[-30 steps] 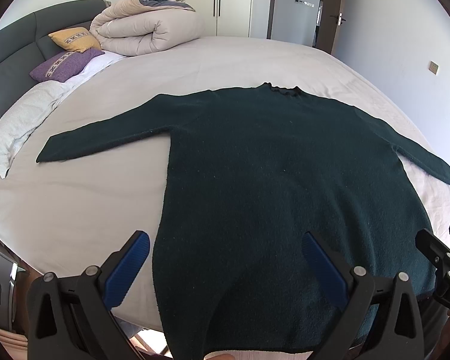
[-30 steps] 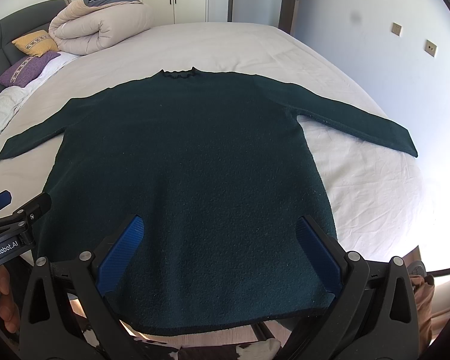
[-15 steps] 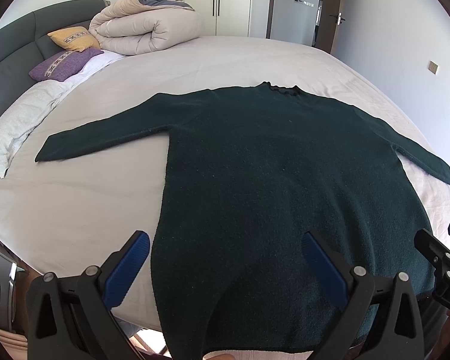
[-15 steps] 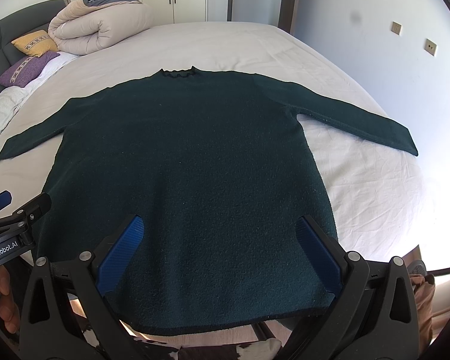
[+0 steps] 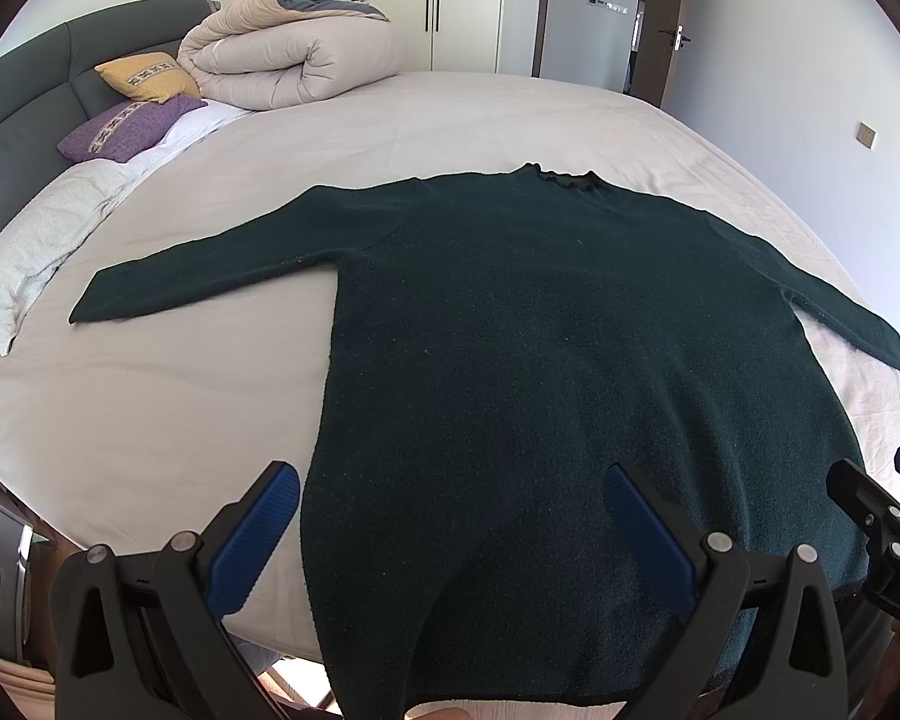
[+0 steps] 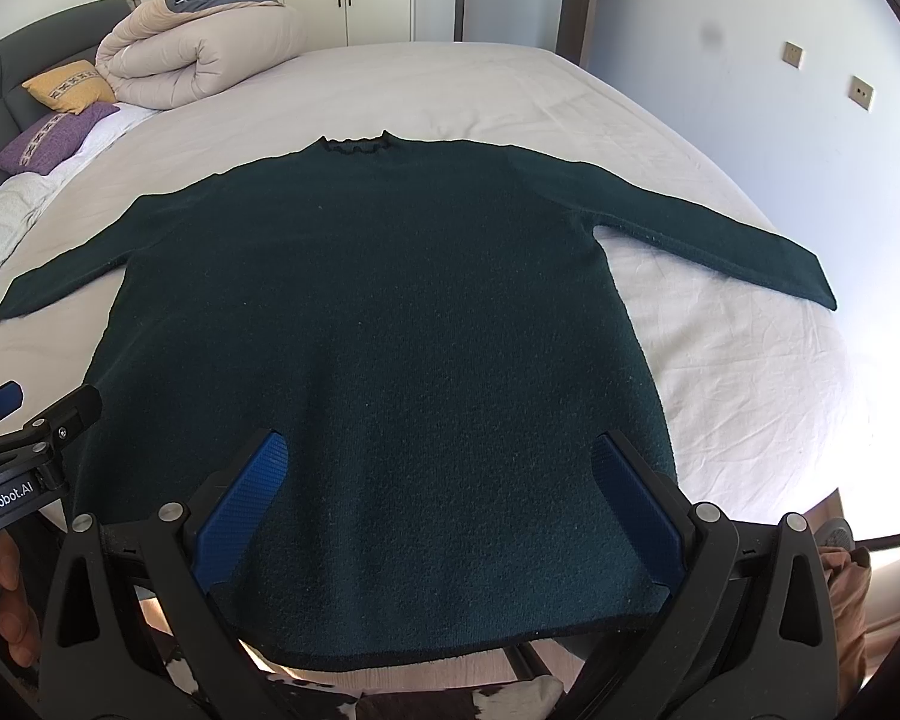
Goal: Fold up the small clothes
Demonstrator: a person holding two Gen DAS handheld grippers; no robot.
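A dark green long-sleeved sweater (image 5: 540, 330) lies flat on the bed, neck away from me, both sleeves spread out; it also shows in the right wrist view (image 6: 390, 312). Its hem hangs at the near bed edge. My left gripper (image 5: 450, 516) is open and empty above the hem's left part. My right gripper (image 6: 438, 480) is open and empty above the hem's right part. The right gripper shows at the right edge of the left wrist view (image 5: 876, 516), and the left gripper at the left edge of the right wrist view (image 6: 30, 420).
The bed (image 5: 150, 408) has a light sheet. A rolled beige duvet (image 5: 294, 60), a yellow pillow (image 5: 147, 77) and a purple pillow (image 5: 129, 126) lie at the head end on the left. The wall (image 6: 810, 138) runs along the right side.
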